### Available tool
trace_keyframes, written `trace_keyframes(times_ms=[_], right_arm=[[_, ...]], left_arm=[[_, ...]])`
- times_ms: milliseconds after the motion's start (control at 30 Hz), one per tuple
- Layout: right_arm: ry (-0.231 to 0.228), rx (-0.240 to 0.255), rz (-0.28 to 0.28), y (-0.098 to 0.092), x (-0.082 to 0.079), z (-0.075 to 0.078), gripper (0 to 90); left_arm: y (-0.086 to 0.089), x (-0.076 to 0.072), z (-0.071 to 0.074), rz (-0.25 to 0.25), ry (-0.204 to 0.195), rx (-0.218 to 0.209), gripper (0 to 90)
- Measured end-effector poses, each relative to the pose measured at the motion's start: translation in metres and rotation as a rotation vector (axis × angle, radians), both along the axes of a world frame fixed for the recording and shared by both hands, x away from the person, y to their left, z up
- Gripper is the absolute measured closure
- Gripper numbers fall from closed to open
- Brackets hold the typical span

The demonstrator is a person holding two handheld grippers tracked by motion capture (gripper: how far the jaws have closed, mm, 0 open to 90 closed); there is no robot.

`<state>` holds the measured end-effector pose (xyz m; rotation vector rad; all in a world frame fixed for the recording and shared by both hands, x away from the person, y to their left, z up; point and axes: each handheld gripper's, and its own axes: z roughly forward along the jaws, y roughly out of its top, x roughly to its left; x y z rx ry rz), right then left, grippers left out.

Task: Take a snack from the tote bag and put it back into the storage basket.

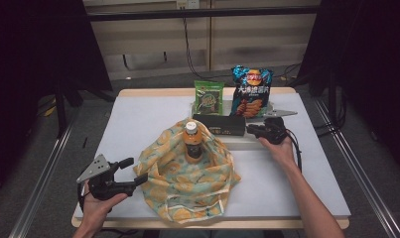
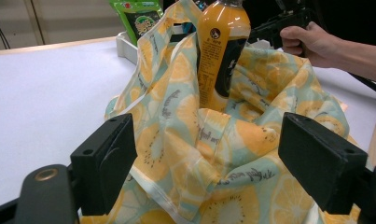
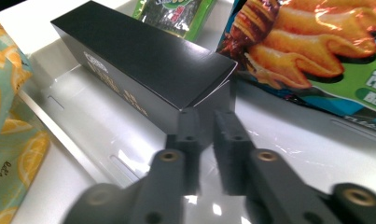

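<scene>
The right hand-held gripper (image 3: pixel 205 122), jaws slightly parted, points at the black box's (image 3: pixel 143 58) near corner in the white tray (image 3: pixel 106 140), beside the chip bag (image 3: pixel 311 46).

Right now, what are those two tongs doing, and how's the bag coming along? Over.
Left tongs wide open, straddling the fruit-print bag. Right tongs slightly parted, at the black box corner in the white tray. Orange drink bottle upright in bag. Nothing blocking.

A table (image 1: pixel 138 114) with a pale grey-white top and a light wooden edge is placed in the middle of a dim room. Behind it, a wall of beige panels (image 1: pixel 257 39) is seen, with black cables (image 1: pixel 187 47) hanging down before it. Dark curtains (image 1: pixel 33 59) are hung at both sides. The grey floor (image 1: pixel 153 82) is crossed by metal rails (image 1: pixel 356 163) beside the table.
</scene>
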<state>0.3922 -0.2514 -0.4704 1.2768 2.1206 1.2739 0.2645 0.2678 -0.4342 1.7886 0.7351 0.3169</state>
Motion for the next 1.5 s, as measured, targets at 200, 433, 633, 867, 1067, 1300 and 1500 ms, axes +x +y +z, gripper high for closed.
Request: trace_keyframes(times_ms=[200,433,633,867,1067,1300,1500], right_arm=[[-0.029,0.032,0.007,-0.001,-0.006,0.01,60.9],[-0.059,0.061,0.048,0.008,-0.017,0.021,48.9],[-0.077,0.07,0.074,0.018,-0.024,0.027,43.4],[-0.09,0.087,0.11,0.032,-0.032,0.034,39.0],[-0.074,0.07,0.159,0.045,-0.039,0.034,35.2],[-0.105,0.088,0.197,0.053,-0.051,0.042,36.7],[-0.129,0.115,0.257,0.062,-0.062,0.051,44.9]], left_arm=[[0.001,0.0,0.0,0.004,0.002,-0.009,19.0],[-0.001,0.0,0.0,-0.012,0.004,-0.013,19.0],[-0.001,-0.001,0.0,-0.004,0.004,-0.01,19.0],[-0.001,-0.001,0.001,-0.006,0.003,-0.007,19.2],[0.001,0.001,-0.001,-0.005,0.004,-0.005,19.2],[-0.001,0.0,-0.001,-0.009,0.009,-0.01,19.4],[-0.002,0.0,-0.002,-0.016,0.01,0.008,22.0]])
